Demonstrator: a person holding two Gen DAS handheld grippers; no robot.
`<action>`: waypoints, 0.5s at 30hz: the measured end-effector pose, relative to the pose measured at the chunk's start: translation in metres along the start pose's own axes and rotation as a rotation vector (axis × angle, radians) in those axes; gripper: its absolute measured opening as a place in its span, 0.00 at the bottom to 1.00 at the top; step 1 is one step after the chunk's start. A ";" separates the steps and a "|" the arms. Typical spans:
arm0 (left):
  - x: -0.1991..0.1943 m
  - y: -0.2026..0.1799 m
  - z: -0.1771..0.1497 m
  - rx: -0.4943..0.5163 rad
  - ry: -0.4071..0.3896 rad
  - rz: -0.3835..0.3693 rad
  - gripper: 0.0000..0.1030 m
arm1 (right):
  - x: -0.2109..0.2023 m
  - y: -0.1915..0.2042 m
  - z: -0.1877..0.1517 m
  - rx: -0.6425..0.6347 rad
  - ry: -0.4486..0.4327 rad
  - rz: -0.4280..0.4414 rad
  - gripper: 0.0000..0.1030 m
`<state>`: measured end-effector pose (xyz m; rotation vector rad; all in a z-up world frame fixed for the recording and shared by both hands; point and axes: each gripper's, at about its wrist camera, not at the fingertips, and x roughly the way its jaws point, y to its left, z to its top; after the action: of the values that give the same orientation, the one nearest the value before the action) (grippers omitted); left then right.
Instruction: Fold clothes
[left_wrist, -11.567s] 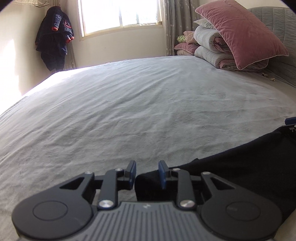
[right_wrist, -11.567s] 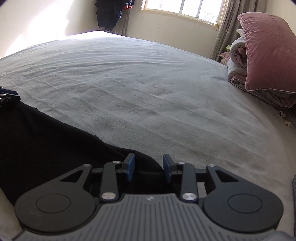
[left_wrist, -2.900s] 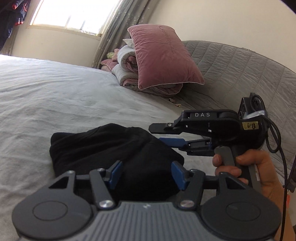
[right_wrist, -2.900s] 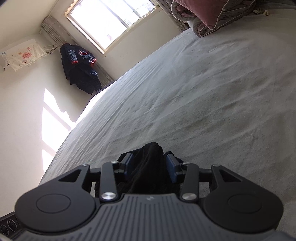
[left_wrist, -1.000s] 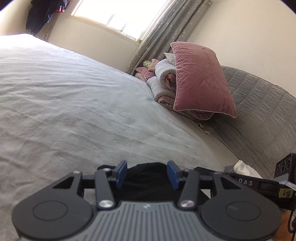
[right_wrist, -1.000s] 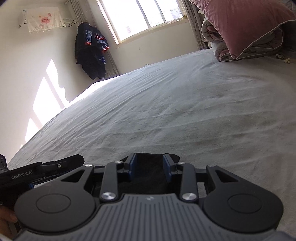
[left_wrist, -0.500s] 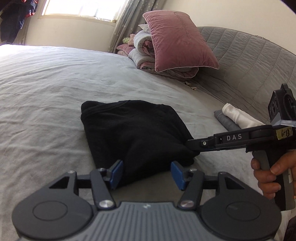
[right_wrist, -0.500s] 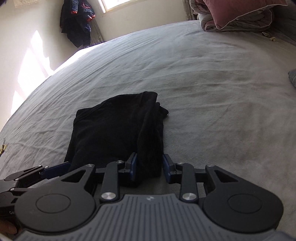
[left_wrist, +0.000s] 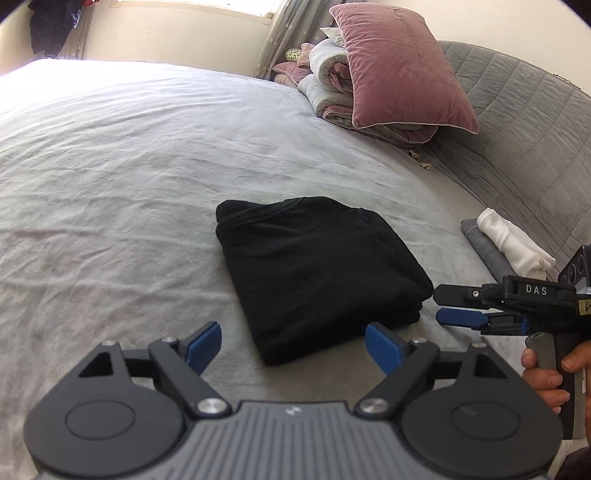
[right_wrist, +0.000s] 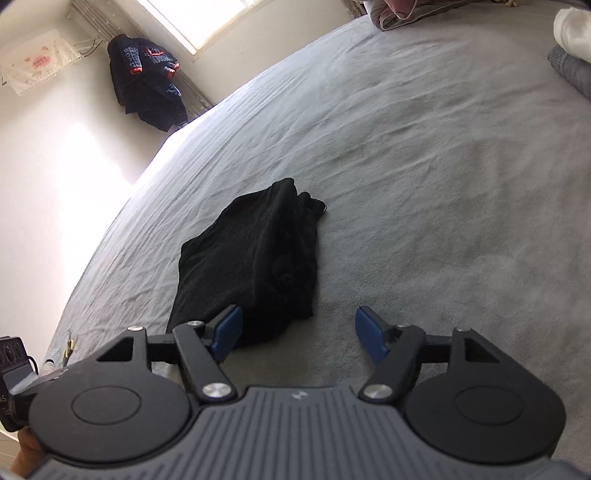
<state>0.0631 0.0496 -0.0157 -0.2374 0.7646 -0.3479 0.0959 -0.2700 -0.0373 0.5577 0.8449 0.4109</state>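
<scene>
The left gripper, black with blue finger pads, hovers low over the bed with its jaws spread wide and empty, pointing at the near edge of the folded garment. The right gripper, of the same black and blue build, is held just beside the garment's right side, jaws likewise spread with nothing between them; in the left wrist view it shows side-on, gripped by the person's right hand. The black knit garment lies folded into a thick, roughly rectangular bundle on the wrinkled grey bed sheet, clear of both grippers. Near the quilted grey headboard sit a rolled white cloth on a folded grey cloth, well apart from the garment, and further back a dusty-pink velvet pillow leans on folded quilts. A dark jacket hangs by the window.
</scene>
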 end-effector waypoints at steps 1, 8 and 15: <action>0.004 0.005 0.002 -0.033 -0.004 -0.017 0.84 | 0.001 -0.006 0.002 0.042 -0.006 0.025 0.69; 0.035 0.039 0.009 -0.291 -0.038 -0.126 0.77 | 0.027 -0.020 0.028 0.163 -0.010 0.115 0.65; 0.056 0.047 0.014 -0.424 -0.101 -0.163 0.65 | 0.060 -0.012 0.039 0.157 0.013 0.161 0.51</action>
<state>0.1208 0.0721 -0.0571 -0.7145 0.7148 -0.3222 0.1640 -0.2583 -0.0592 0.7729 0.8522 0.4983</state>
